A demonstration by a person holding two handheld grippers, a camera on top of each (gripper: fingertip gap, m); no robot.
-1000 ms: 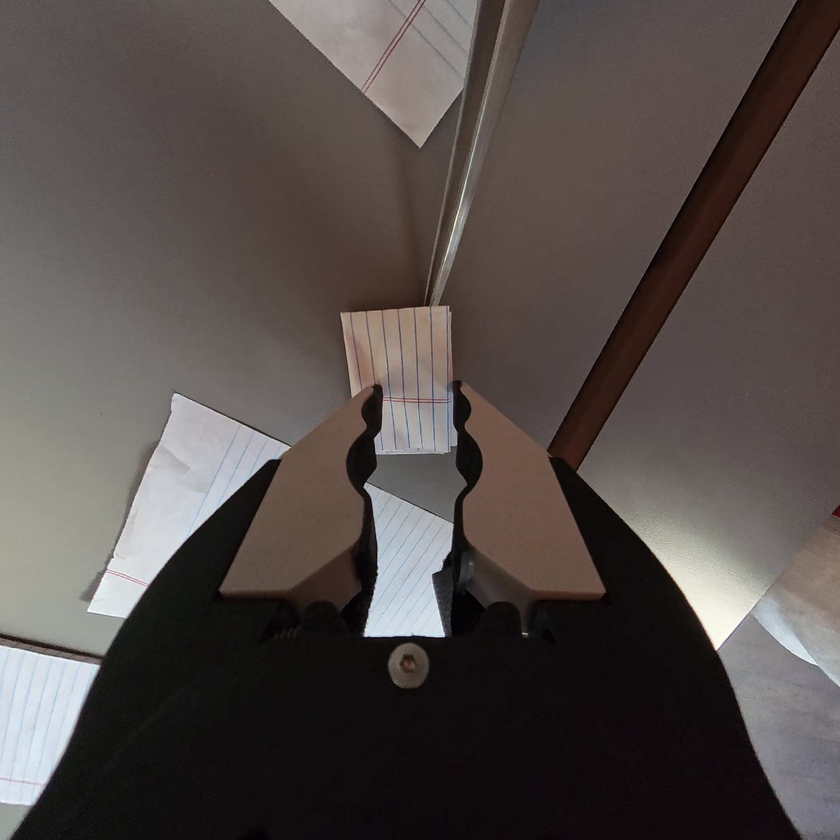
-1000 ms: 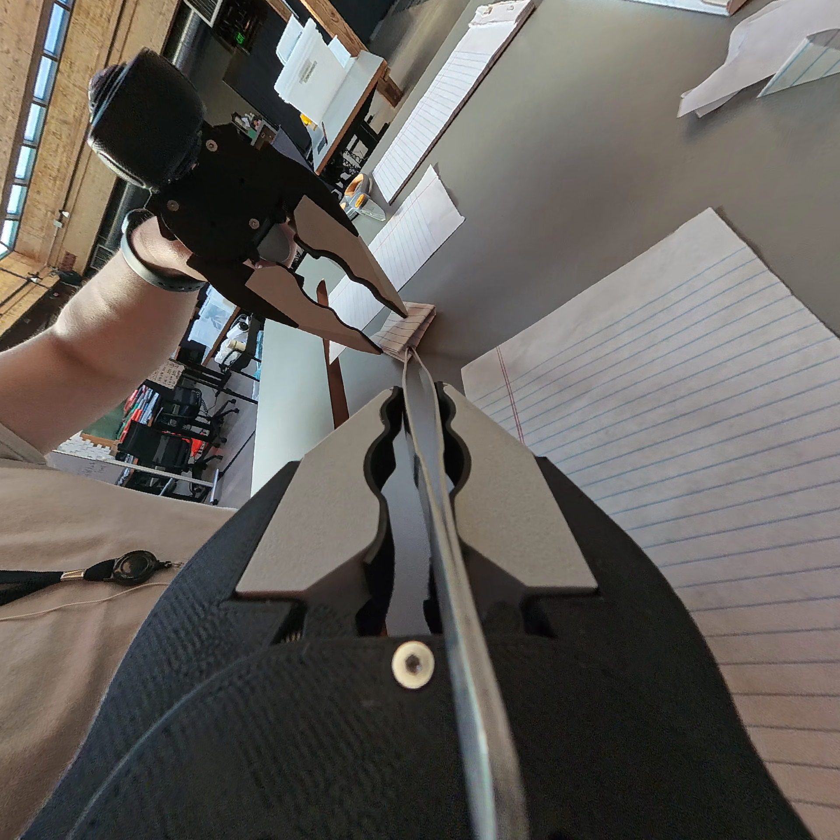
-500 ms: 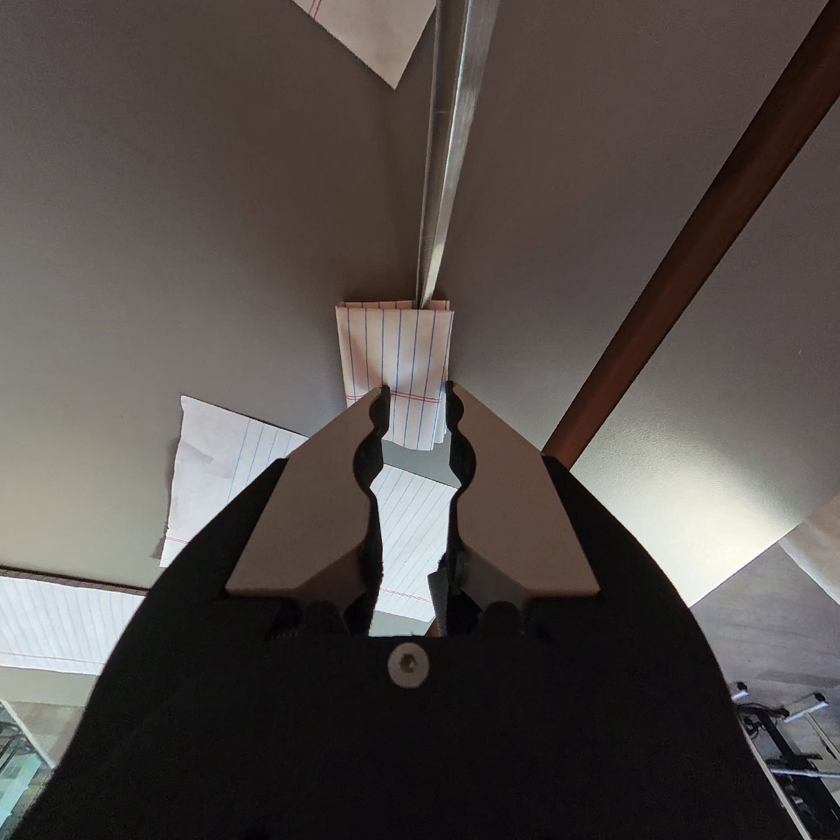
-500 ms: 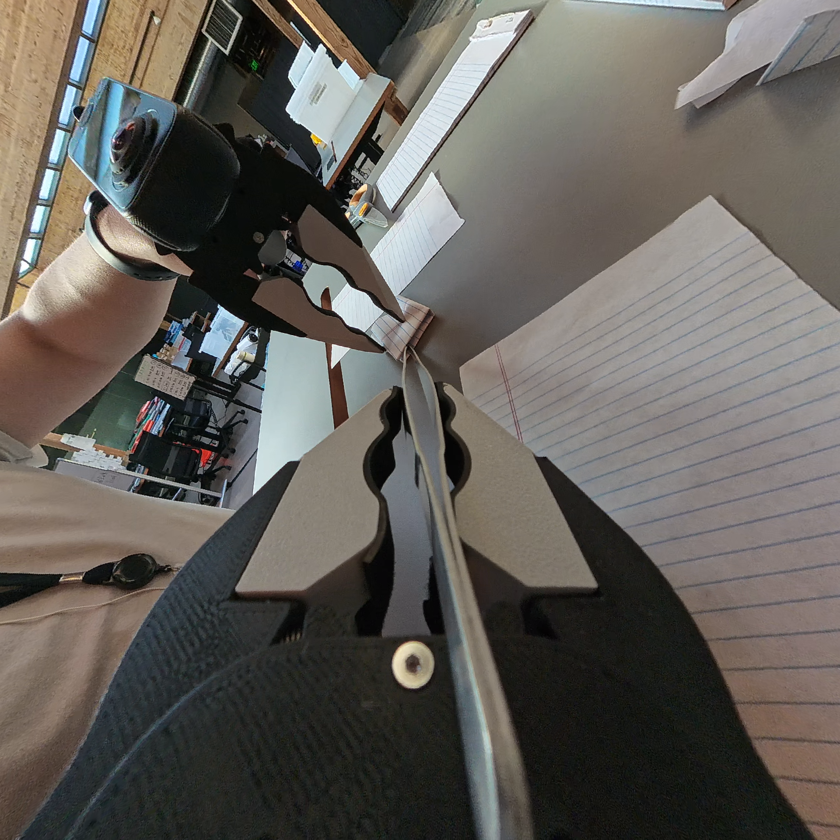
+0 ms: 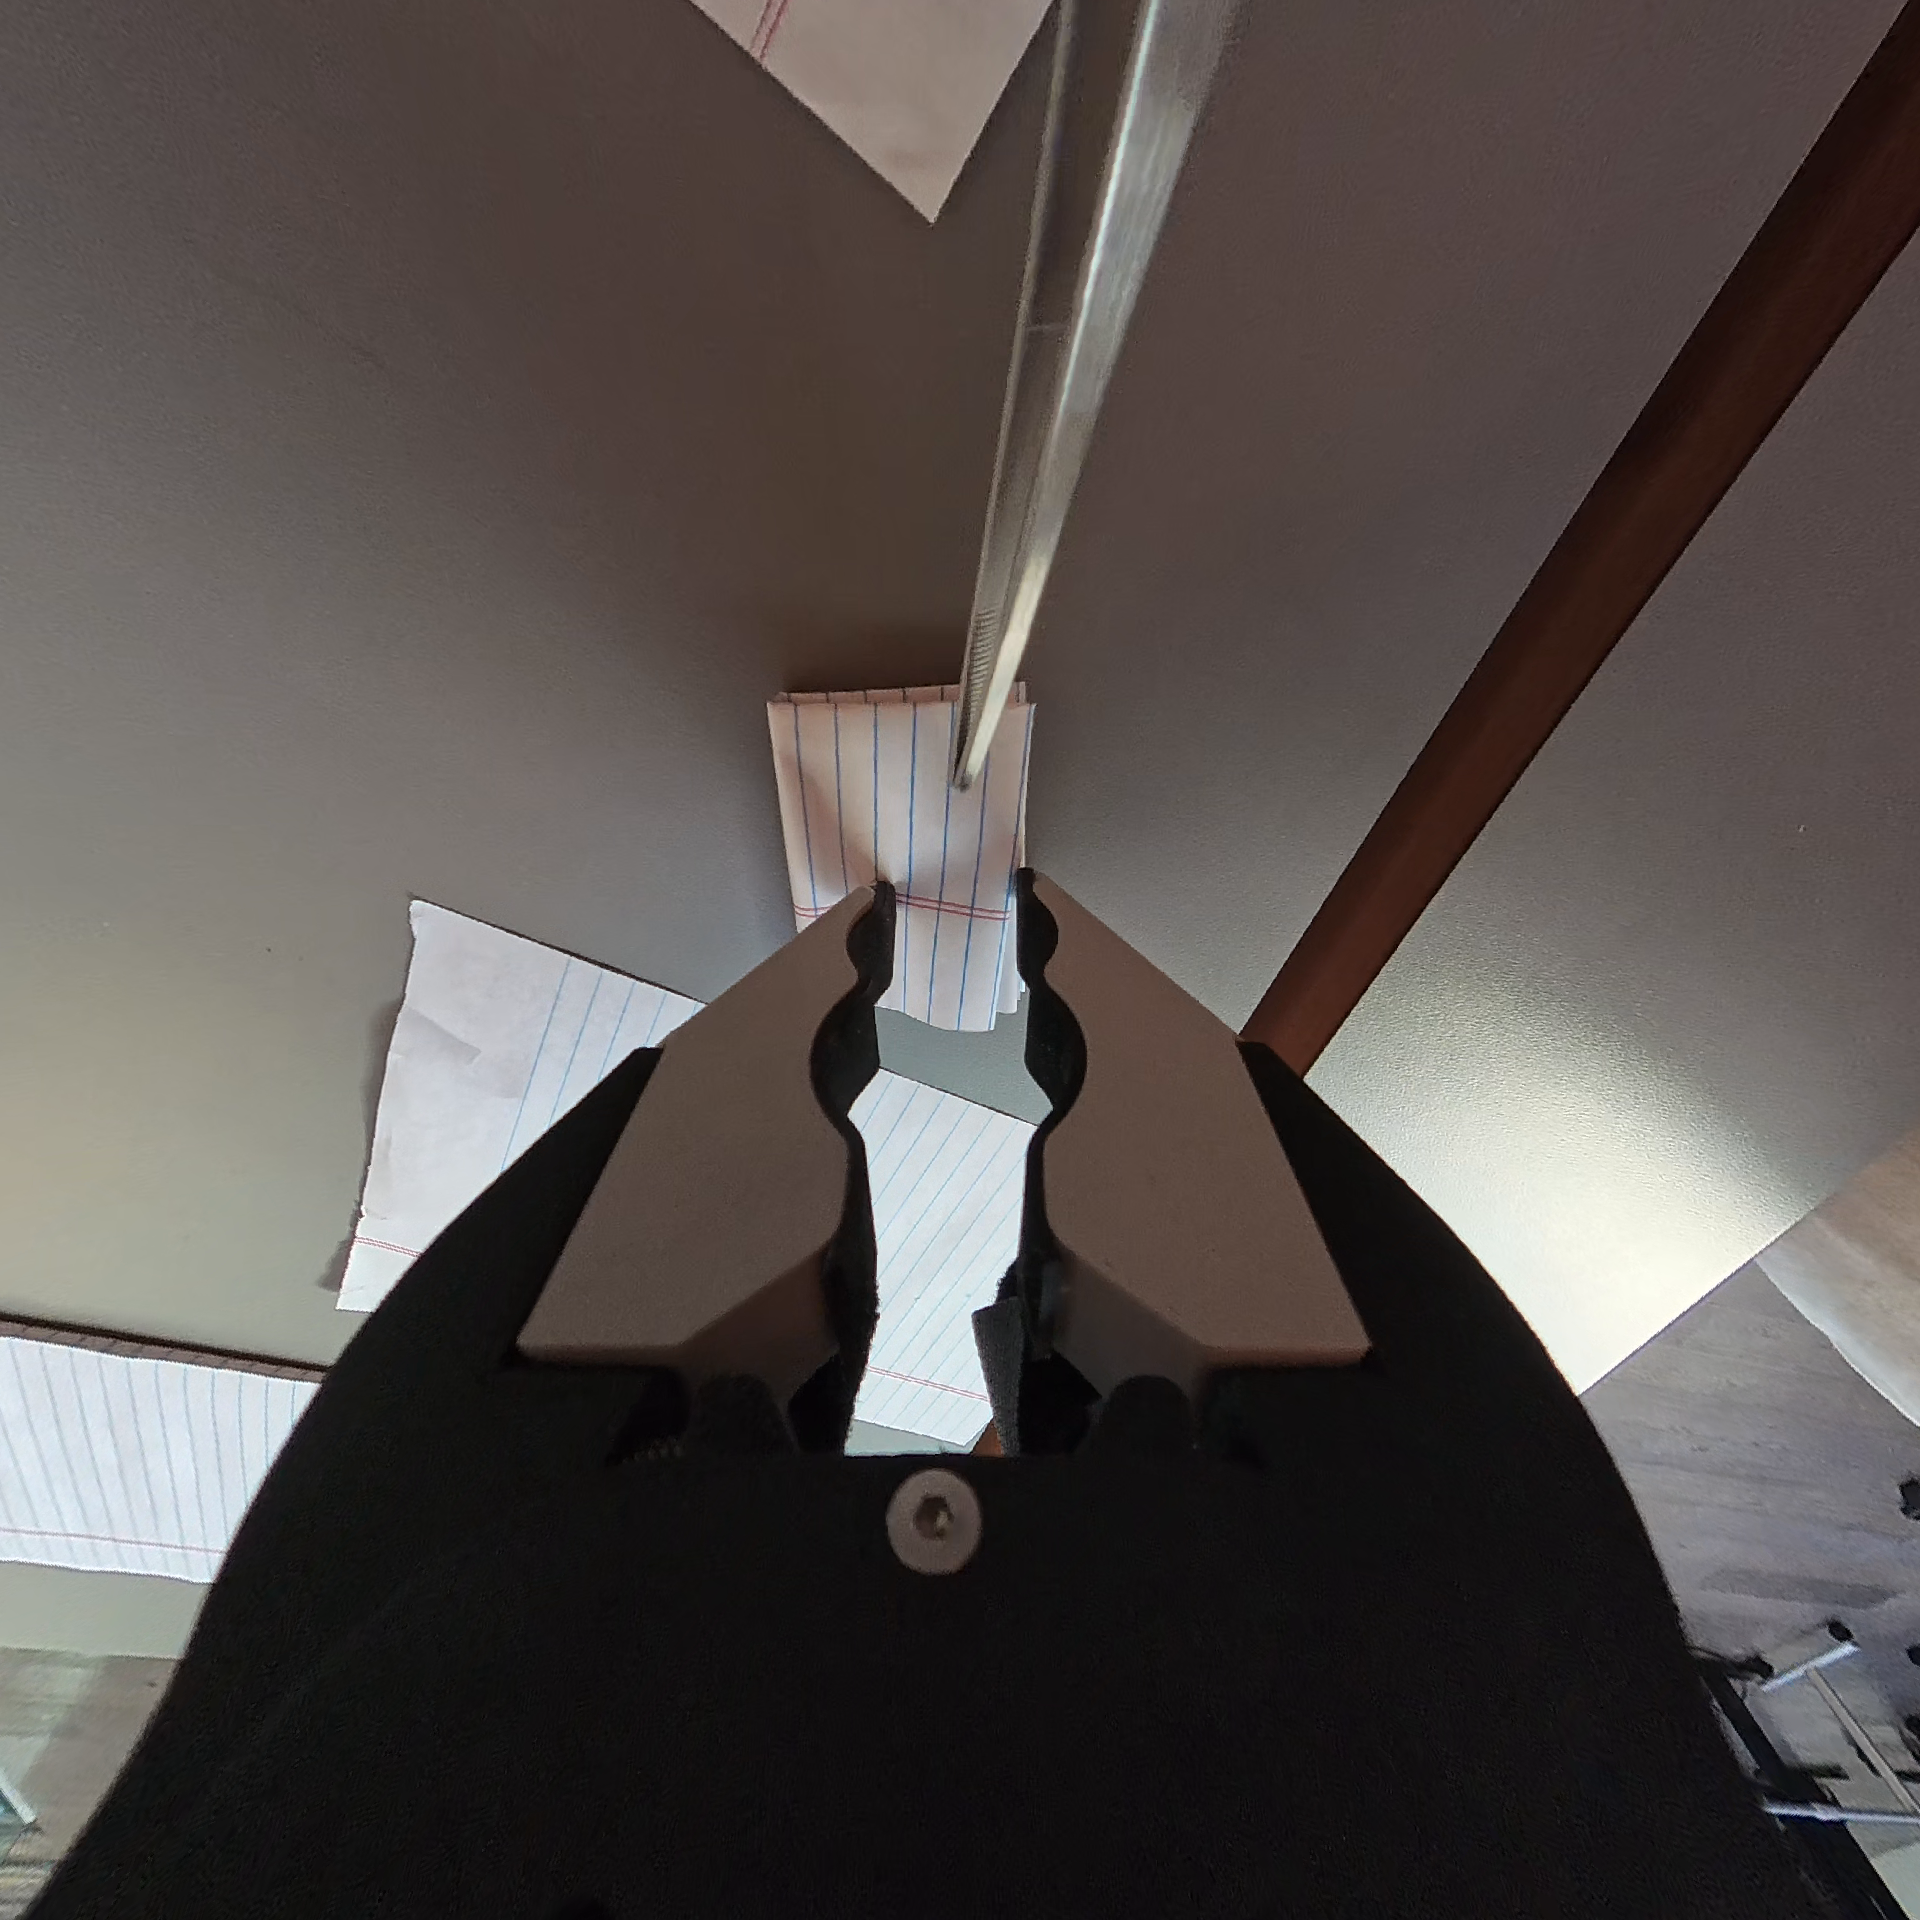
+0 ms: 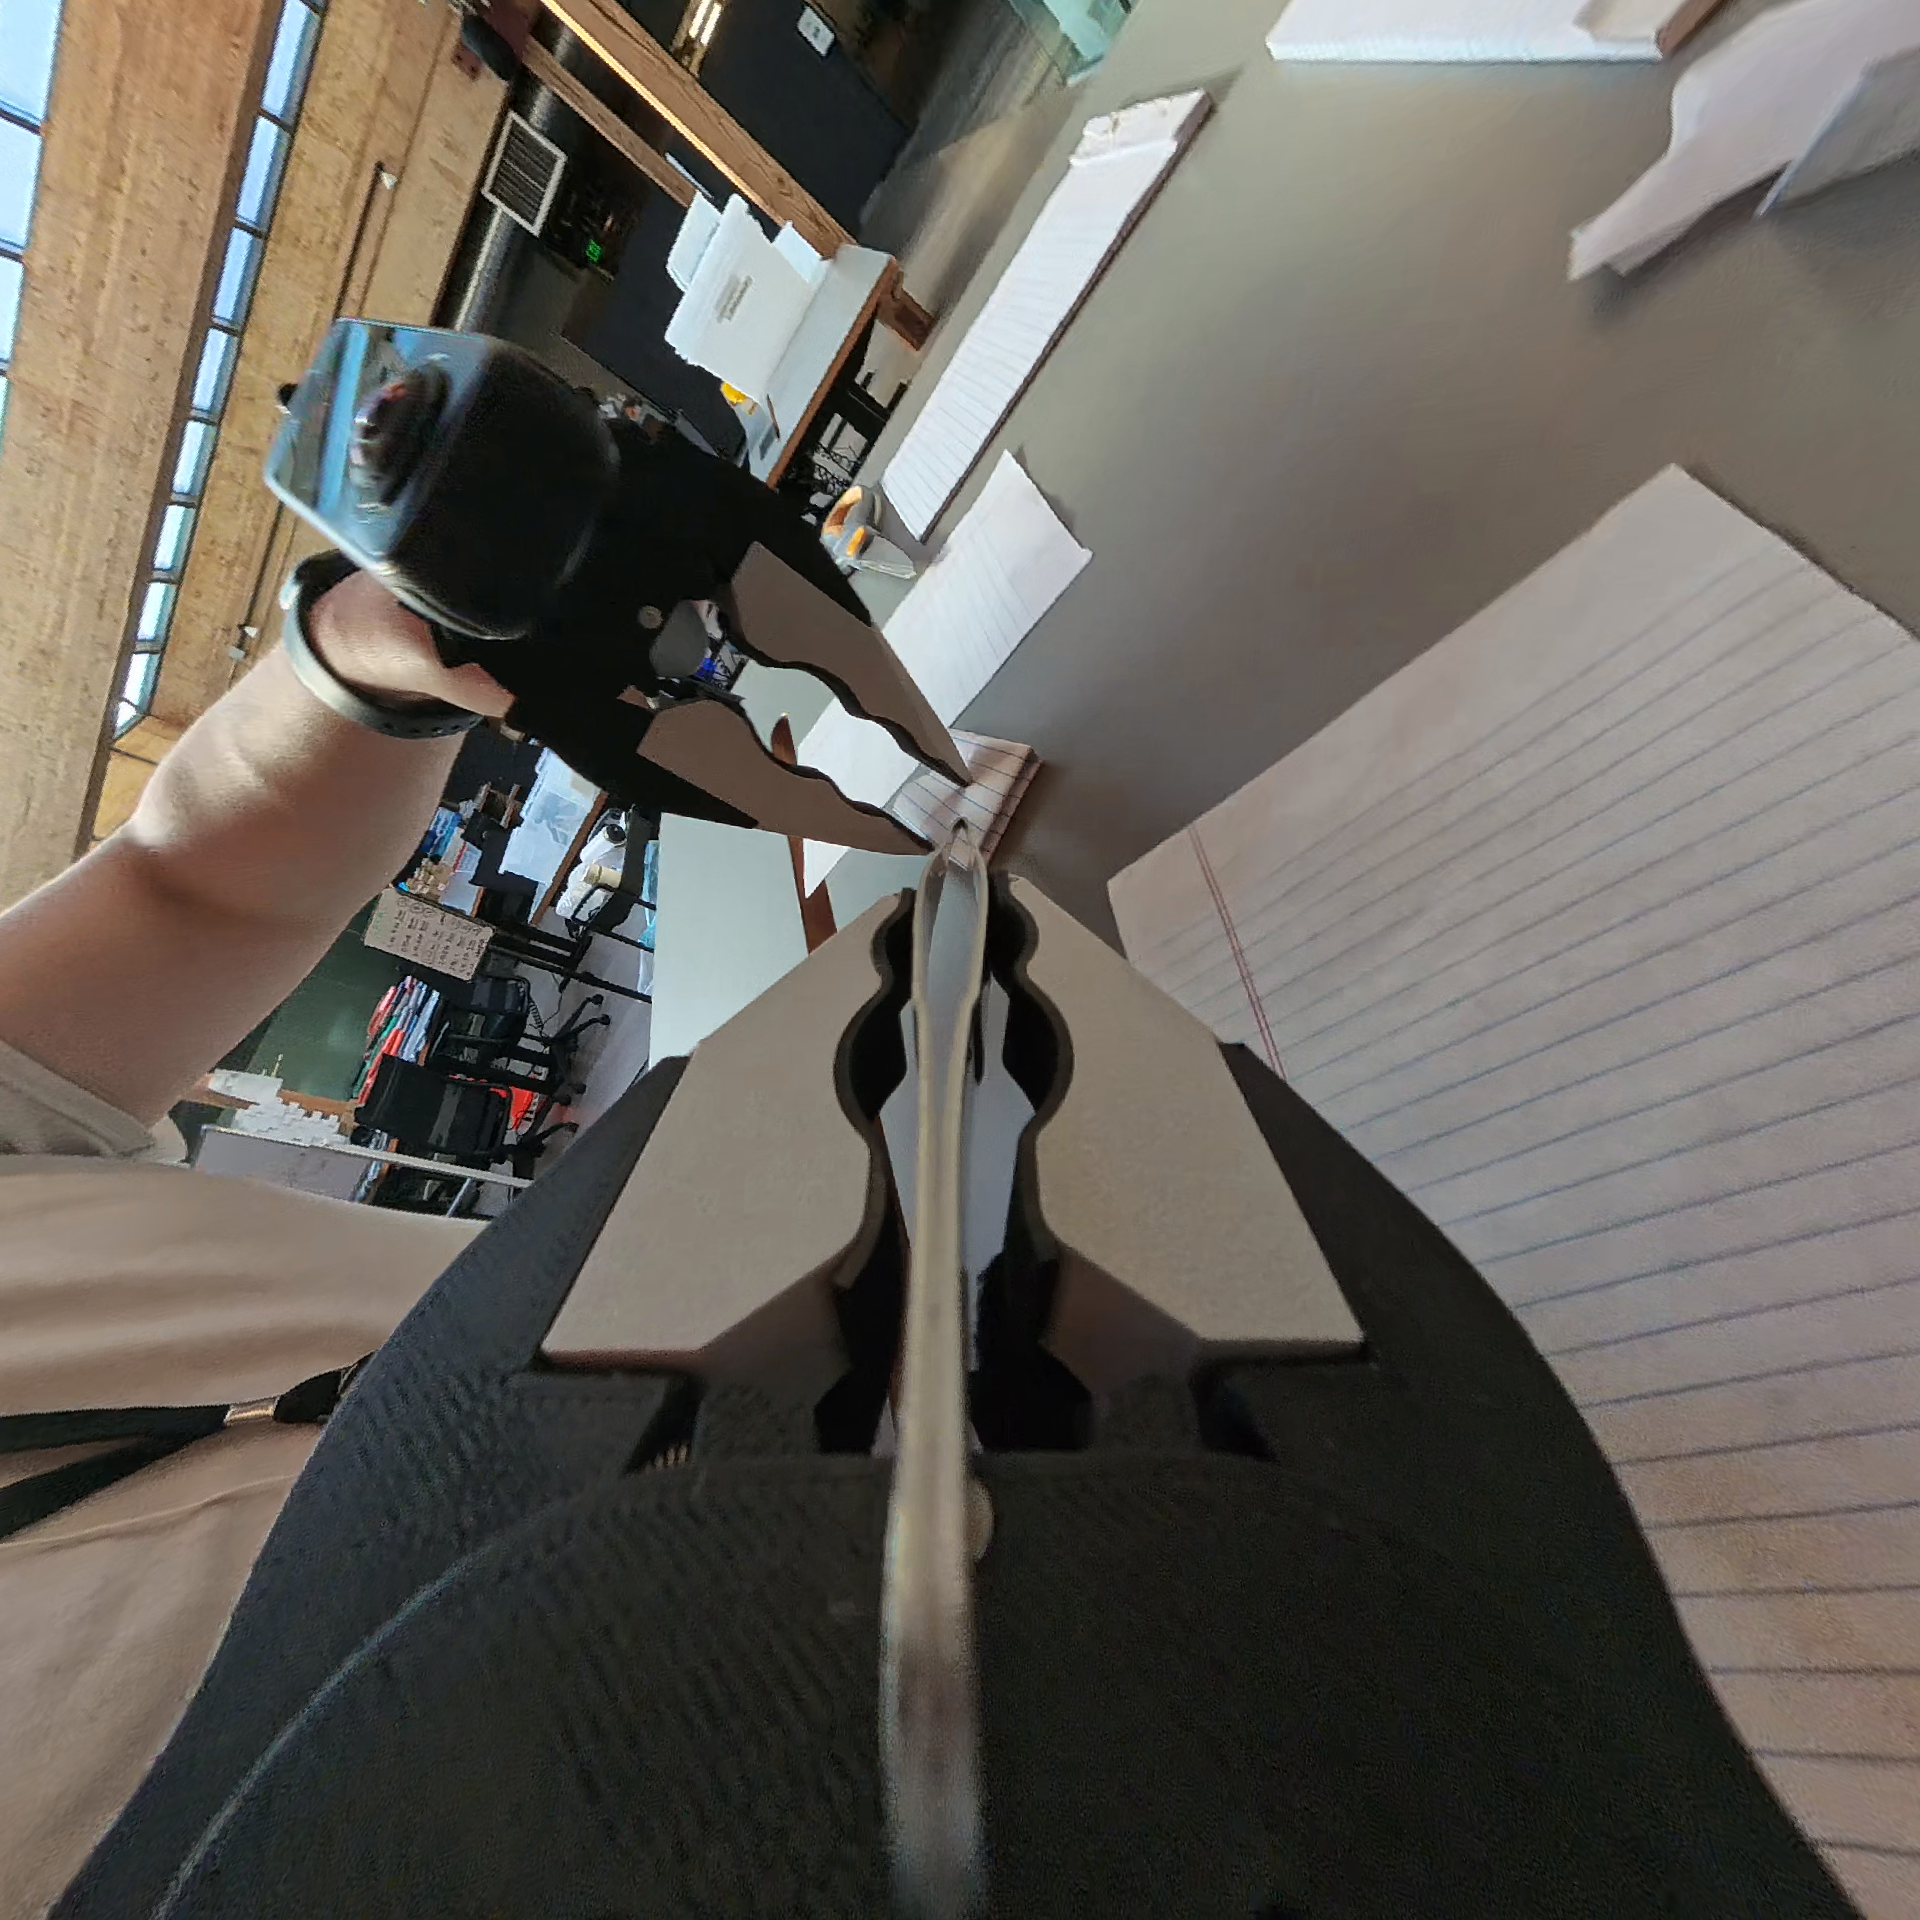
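Tweezers [image 6: 940, 1039] on folded paper [image 5: 914, 821]

Tweezers [image 5: 1049, 436] shiny steel; folded sheet [image 5: 904, 821] matt lined paper; table [image 5: 416, 520] smooth matt grey; tool [image 6: 948, 883] matt plastic.

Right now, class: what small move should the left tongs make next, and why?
Probably close the left tongs on the folded lined paper. They stand open with their tips either side of its near end, while the metal tweezers, clamped in the right tongs, press their tip onto it.
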